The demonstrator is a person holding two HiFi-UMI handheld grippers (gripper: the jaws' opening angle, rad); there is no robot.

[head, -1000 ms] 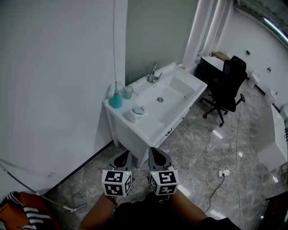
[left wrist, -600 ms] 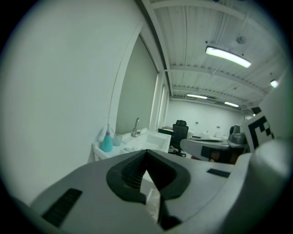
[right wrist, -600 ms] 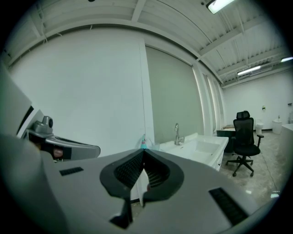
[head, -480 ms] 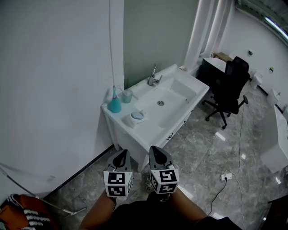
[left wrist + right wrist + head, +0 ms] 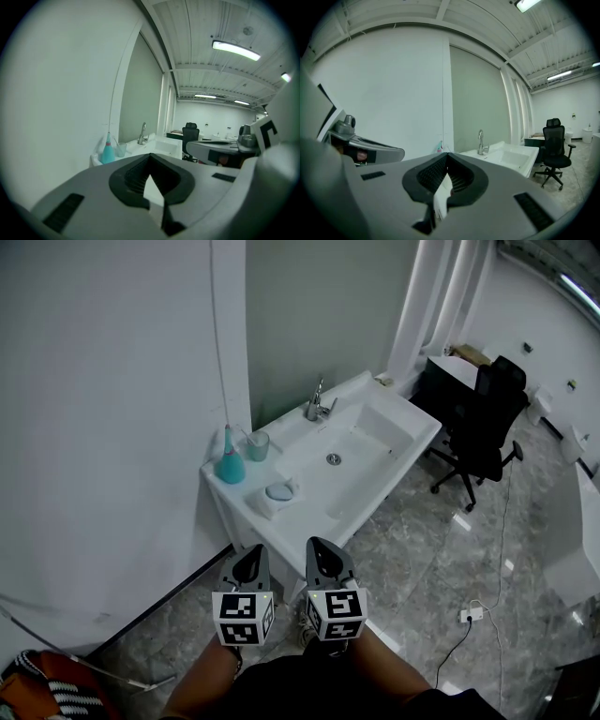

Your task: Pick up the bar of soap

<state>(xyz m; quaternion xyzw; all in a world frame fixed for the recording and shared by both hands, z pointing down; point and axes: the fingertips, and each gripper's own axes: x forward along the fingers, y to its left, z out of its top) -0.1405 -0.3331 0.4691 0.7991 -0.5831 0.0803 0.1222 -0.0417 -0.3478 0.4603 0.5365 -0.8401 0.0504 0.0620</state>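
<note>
Approach: left tool (image 5: 251,563) and right tool (image 5: 324,557) closed, empty, well short of the soap (image 5: 278,491) at the washbasin's (image 5: 319,507) near corner; next I open 1 and reach.

White washbasin (image 5: 319,495) bears teal bottle (image 5: 230,466), cup (image 5: 258,446), faucet (image 5: 319,403) and soap (image 5: 278,490) on its dish (image 5: 269,506).

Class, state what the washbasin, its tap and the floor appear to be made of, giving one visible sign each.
Washbasin: glossy white ceramic, probably; smooth moulded surface.
Tap: polished metal, chrome-like shine.
Floor: polished grey marble or marble-look tile; veining, light reflections.
</note>
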